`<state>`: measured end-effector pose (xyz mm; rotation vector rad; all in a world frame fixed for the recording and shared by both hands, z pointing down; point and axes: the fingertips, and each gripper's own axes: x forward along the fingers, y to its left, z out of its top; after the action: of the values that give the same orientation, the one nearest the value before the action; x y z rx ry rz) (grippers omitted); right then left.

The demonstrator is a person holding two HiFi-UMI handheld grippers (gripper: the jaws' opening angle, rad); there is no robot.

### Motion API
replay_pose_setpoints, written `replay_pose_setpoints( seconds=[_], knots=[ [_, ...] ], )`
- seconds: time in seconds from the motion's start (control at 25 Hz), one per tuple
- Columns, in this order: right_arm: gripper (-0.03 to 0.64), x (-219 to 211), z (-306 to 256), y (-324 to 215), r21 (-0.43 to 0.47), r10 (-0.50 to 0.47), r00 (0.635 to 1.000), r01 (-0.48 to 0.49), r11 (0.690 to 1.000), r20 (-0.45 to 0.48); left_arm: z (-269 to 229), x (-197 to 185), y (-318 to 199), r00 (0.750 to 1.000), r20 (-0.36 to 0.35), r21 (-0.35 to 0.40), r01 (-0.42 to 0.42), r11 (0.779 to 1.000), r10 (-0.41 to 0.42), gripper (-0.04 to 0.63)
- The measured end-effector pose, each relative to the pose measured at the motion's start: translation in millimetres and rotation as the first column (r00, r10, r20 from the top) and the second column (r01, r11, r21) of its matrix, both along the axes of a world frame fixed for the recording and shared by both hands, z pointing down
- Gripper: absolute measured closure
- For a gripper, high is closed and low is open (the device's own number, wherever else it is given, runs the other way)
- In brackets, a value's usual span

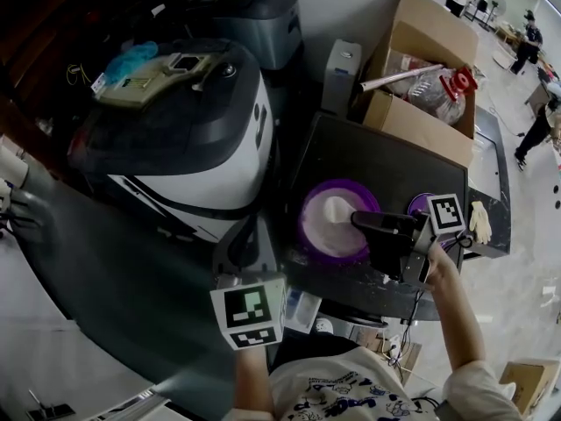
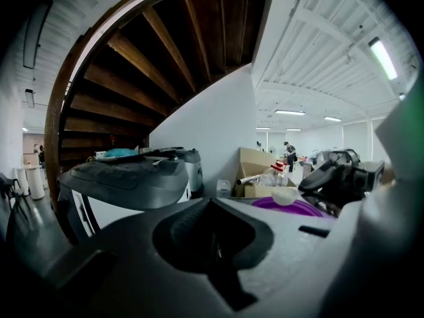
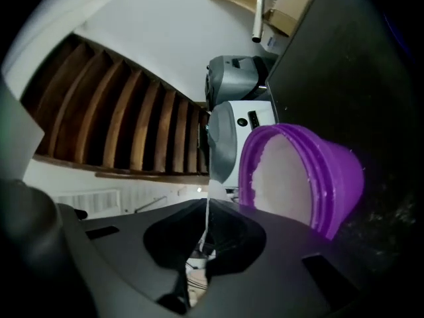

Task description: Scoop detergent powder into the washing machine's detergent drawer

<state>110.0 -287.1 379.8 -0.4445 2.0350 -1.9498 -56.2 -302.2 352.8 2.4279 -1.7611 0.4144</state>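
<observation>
We find no word, brand or number that we can read in any view. The left cube (image 1: 248, 312) and the right cube (image 1: 445, 211) carry only black-and-white square patterns, without letters. The pale panel (image 1: 140, 82) on the washing machine (image 1: 188, 139) lid bears small marks, too small for us to make out.

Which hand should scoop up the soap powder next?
Probably the right. The right gripper is shut on a thin white piece, likely the scoop, right over the powder in the purple tub. The left gripper is shut, empty, off to the tub's side.
</observation>
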Motion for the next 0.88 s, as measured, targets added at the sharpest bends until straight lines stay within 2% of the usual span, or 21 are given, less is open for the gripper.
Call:
replay_pose_setpoints(
  seconds=[0.16, 0.4, 0.88],
  knots=[
    [0.595, 4, -9, 1, -0.018, 0.062, 0.985, -0.060, 0.998, 0.162, -4, 4, 7, 1.000, 0.005, 0.008, 0.013, 1.000, -0.013, 0.592],
    [0.595, 9, -12, 2, -0.026, 0.111, 0.966, -0.108, 0.994, 0.234, -5, 5, 18, 0.999, 0.005, 0.008, 0.040, 0.999, -0.040, 0.592],
    [0.595, 8, -24, 30, 0.029, 0.030, 0.979, -0.037, 0.999, 0.203, -13, -1, 60, 0.991, 0.029, 0.034, 0.132, 0.991, -0.133, 0.592]
  ],
)
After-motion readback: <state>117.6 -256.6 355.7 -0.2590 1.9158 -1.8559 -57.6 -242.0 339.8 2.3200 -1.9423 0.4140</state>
